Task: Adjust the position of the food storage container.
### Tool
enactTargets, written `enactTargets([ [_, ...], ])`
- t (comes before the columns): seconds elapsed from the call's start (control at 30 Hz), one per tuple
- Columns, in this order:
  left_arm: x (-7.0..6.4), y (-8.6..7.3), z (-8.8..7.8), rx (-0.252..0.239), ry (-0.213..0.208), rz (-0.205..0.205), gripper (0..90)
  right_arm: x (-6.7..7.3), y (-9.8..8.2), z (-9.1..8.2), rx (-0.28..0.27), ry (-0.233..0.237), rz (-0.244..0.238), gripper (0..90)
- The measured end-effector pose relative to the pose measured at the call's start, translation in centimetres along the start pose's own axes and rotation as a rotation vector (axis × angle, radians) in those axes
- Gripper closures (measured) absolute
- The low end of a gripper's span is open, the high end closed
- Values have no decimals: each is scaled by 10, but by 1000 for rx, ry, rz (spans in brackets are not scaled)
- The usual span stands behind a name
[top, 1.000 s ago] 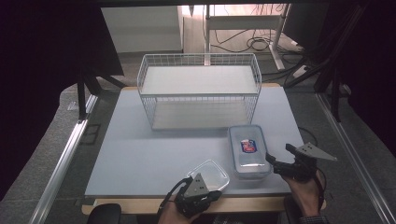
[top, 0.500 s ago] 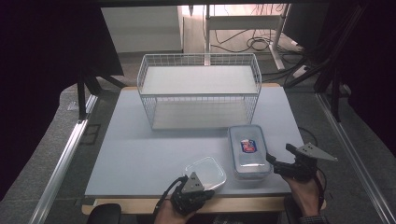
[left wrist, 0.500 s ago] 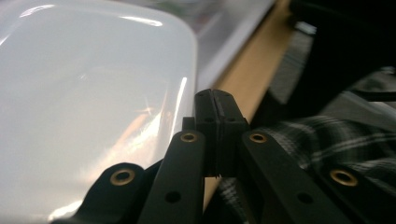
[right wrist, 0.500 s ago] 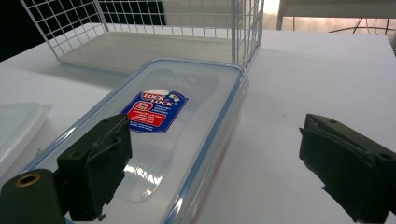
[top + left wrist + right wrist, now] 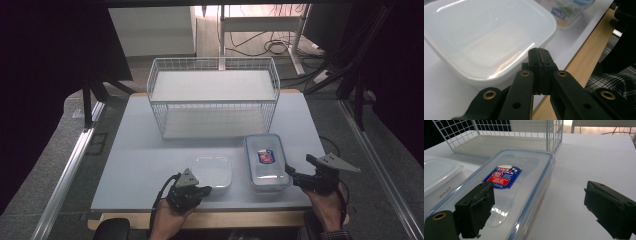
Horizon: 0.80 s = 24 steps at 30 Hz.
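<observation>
Jaws of the left gripper (image 5: 539,53) are pressed together with nothing between them, their tips just beside the near corner of the white plastic container (image 5: 484,37), which sits flat on the table (image 5: 140,160) near its front edge. From the high view this gripper (image 5: 202,190) lies low at the container's (image 5: 212,171) front left corner, held by the left hand (image 5: 167,220).

Spread wide, the right gripper (image 5: 536,202) pinches nothing. Its left jaw hangs over the near end of the clear lidded container (image 5: 519,185) with the blue rim and red-and-blue label, and its right jaw stands over bare table to the side. Seen from above, that gripper (image 5: 295,176) sits at the front right corner of the clear container (image 5: 266,161).

Both containers lie side by side, close but apart, in front of the white wire basket (image 5: 214,97), which stands at the middle of the table's far side.
</observation>
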State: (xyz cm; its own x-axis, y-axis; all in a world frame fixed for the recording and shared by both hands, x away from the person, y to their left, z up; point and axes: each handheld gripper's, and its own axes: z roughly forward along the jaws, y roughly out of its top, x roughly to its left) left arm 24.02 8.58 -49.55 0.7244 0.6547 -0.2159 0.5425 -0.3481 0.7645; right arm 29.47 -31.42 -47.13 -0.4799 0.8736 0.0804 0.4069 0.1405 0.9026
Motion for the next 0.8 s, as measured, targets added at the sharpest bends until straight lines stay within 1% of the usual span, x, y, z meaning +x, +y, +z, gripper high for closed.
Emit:
enactTargets([
  [0.1, -6, 15, 5, -2, -6, 22, 900, 0, 0, -1, -12, -5, 0, 110],
  [0.13, -11, 26, 11, 4, -1, 48, 900, 0, 1, -2, -20, -9, -1, 112],
  [0.17, -11, 26, 11, 4, -1, 48, 900, 0, 1, -2, -20, -9, -1, 112],
  [0.23, -15, 42, 20, 5, -3, 66, 900, -1, 1, -2, -18, -7, 3, 112],
  [0.27, -17, 54, 31, 13, -9, 75, 899, -1, 0, -2, -12, -5, 1, 112],
  [0.3, -17, 54, 31, 13, -9, 75, 900, -1, 0, -2, -12, -5, 1, 112],
  [0.37, -19, 65, 44, 31, -4, 88, 900, -1, 0, -1, -10, -6, 0, 112],
  [0.43, -20, 73, 56, 58, 20, 108, 900, -1, 0, -1, -10, -5, -1, 112],
  [0.47, -20, 77, 65, 86, 45, 115, 900, -1, 0, -2, -9, -6, 1, 112],
  [0.5, -20, 77, 65, 86, 45, 115, 900, -1, 0, -2, -9, -6, 1, 112],
  [0.57, -18, 78, 70, 111, 74, 114, 900, -2, 0, -2, -9, -7, -2, 112],
  [0.63, -14, 77, 71, 113, 54, 98, 900, -2, 0, -2, -8, -8, -3, 112],
  [0.67, -14, 76, 70, 115, 50, 95, 900, -2, 0, -2, -8, -8, -3, 112],
  [0.73, -14, 76, 68, 121, 57, 94, 900, -2, 0, -2, -7, -7, -3, 112],
  [0.8, -9, 73, 63, 128, 57, 87, 900, -2, 0, -1, -5, -5, -5, 112],
])
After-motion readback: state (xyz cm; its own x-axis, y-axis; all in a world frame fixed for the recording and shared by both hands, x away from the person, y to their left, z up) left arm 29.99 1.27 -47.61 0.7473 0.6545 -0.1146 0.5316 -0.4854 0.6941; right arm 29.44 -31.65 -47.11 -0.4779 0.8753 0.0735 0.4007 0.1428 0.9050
